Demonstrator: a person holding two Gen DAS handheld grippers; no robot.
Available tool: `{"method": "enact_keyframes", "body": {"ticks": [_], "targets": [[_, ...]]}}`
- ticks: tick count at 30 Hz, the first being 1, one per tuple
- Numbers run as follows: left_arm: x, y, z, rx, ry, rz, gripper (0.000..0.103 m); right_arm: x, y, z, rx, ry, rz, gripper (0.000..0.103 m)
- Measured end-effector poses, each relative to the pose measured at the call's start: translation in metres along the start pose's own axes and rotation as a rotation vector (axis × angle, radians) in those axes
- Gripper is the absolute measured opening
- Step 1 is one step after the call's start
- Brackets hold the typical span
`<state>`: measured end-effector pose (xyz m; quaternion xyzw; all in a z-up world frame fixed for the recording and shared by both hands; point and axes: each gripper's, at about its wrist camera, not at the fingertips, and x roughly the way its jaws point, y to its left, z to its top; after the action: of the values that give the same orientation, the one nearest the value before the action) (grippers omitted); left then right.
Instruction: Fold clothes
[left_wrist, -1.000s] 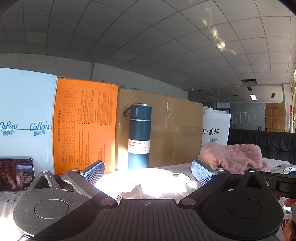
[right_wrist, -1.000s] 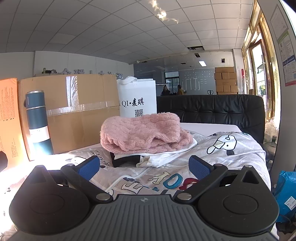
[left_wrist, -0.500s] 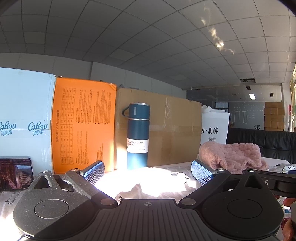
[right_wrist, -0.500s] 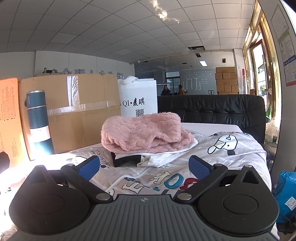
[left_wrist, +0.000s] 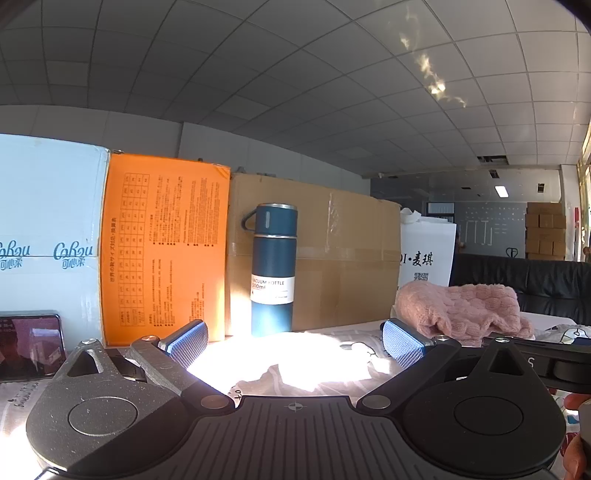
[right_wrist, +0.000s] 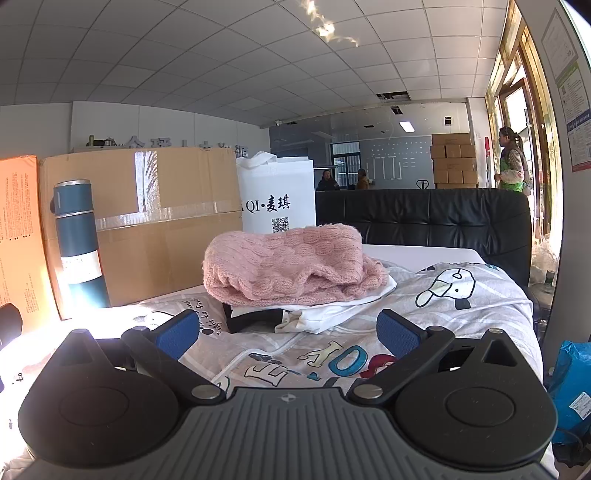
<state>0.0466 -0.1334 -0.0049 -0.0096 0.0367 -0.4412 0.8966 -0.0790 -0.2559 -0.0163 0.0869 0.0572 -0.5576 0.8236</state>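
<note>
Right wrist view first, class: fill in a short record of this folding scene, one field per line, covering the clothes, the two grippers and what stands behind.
top of pile: pink knitted sweater, folded
under it: white garment on a black garment
spread beneath: printed garment with cartoon and letters
right gripper: open, holds nothing, low over the printed garment
left gripper: open, holds nothing
behind: blue vacuum bottle upright before a cardboard box; white bag

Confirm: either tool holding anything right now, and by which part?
Nothing held. The left tool and right tool are both open with nothing between the fingers; the printed garment lies ungripped beneath.
</note>
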Motion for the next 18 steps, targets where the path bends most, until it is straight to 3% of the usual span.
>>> {"method": "enact_keyframes", "body": {"ticks": [18], "targets": [[-0.0004,-0.0008,0.0,0.006,-0.004,-0.007,0.102,0.0005,-0.0002,0.0001,-0.001,0.0,0.002,0.103]]}}
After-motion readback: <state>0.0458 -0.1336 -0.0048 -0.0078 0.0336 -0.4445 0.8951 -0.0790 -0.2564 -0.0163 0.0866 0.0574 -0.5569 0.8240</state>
